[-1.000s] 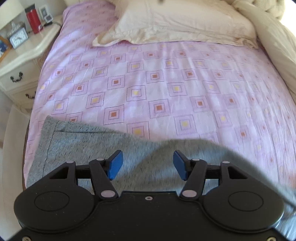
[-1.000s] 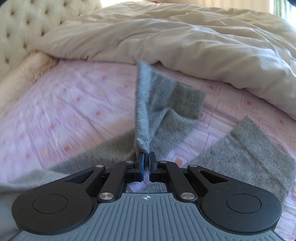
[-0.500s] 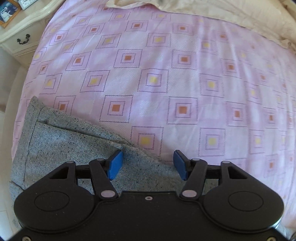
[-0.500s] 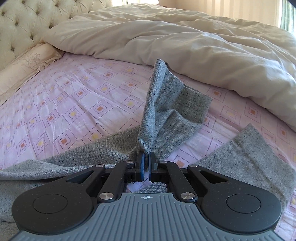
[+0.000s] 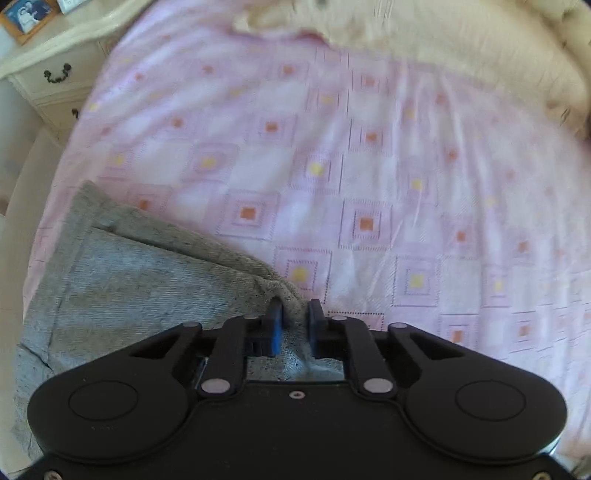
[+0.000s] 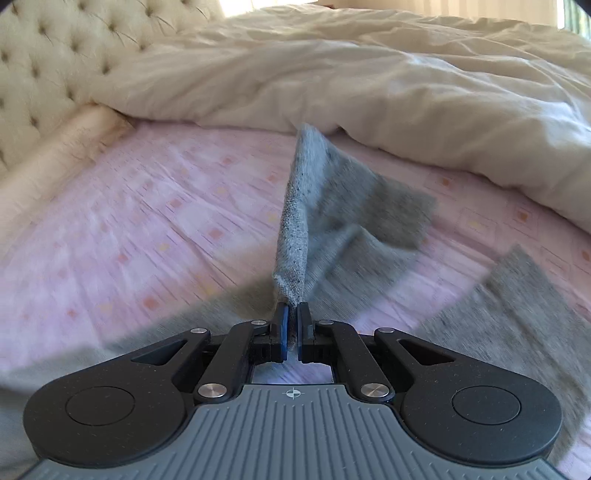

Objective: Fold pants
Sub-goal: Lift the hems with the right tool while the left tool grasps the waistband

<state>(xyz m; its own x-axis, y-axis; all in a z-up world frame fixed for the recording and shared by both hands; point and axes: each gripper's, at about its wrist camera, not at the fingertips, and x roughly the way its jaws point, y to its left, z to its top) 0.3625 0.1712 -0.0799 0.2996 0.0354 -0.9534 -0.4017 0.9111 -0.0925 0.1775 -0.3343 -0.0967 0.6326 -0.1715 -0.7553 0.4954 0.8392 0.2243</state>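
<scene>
Grey knit pants (image 5: 147, 288) lie on the pink patterned sheet (image 5: 369, 166), their waistband end at the lower left of the left wrist view. My left gripper (image 5: 295, 314) points steeply down at their upper edge. Its jaws are closing, with a bunched ridge of the grey fabric pinched between the blue pads. In the right wrist view my right gripper (image 6: 293, 317) is shut on a fold of a pant leg (image 6: 295, 229) that stands up from the sheet. The other leg (image 6: 517, 306) lies flat at the right.
A cream pillow (image 5: 443, 44) lies at the head of the bed. A white nightstand (image 5: 48, 74) with a picture frame (image 5: 27, 14) stands beyond the bed's left edge. A bunched cream duvet (image 6: 369, 81) and a tufted headboard (image 6: 55, 55) border the sheet.
My left gripper has sunk toward the pants' edge and its wide-open jaws have come together on a ridge of grey fabric. The right gripper keeps its hold on the lifted leg.
</scene>
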